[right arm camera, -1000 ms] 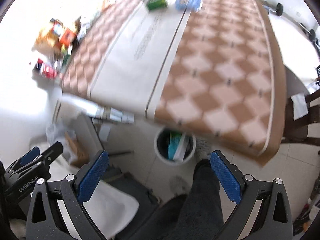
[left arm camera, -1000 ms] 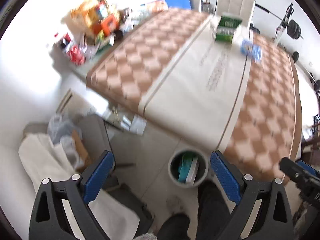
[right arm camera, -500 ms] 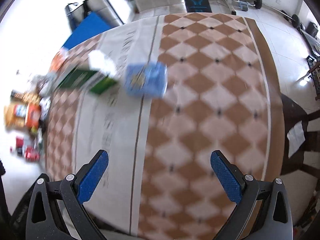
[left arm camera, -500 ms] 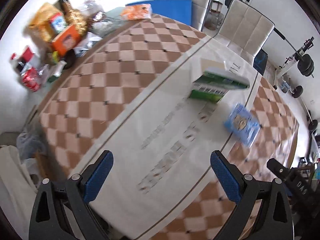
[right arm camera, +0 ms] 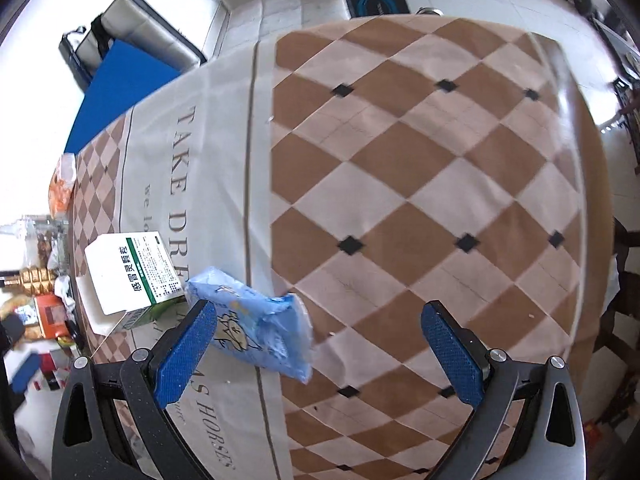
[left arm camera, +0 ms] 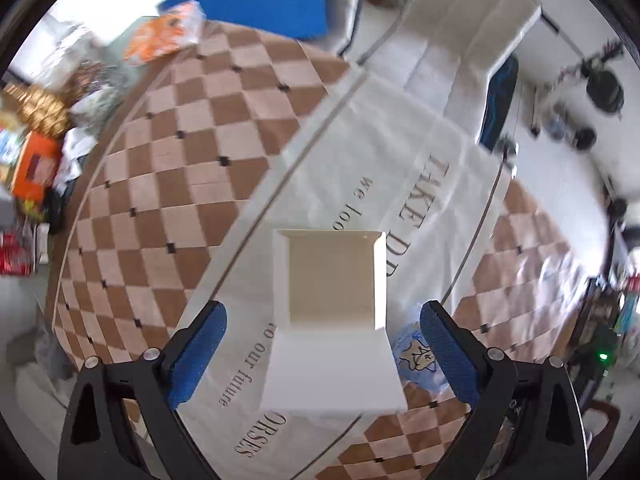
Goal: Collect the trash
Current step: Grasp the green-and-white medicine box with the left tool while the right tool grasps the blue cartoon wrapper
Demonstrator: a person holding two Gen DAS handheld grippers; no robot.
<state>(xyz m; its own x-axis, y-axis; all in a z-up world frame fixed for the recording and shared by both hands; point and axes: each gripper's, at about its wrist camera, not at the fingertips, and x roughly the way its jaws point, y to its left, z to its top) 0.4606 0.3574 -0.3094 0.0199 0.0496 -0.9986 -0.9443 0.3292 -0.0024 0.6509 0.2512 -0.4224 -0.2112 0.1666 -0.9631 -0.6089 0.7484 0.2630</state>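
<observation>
Tabletop box [left arm camera: 332, 320] between left hand-held gripper [left arm camera: 323, 356] fingers

Left claw [left arm camera: 323, 354] and right claw [right arm camera: 320, 354] both gape wide, gripping nothing.

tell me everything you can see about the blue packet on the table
The blue packet is a soft, crinkled plastic pack, light blue with a small cartoon drawing and some yellow print. It lies flat on the tablecloth, across the line where the cream strip meets the brown checks. It sits right beside the green and white box; whether they touch is unclear. The open right gripper hovers over it, not gripping.
</observation>
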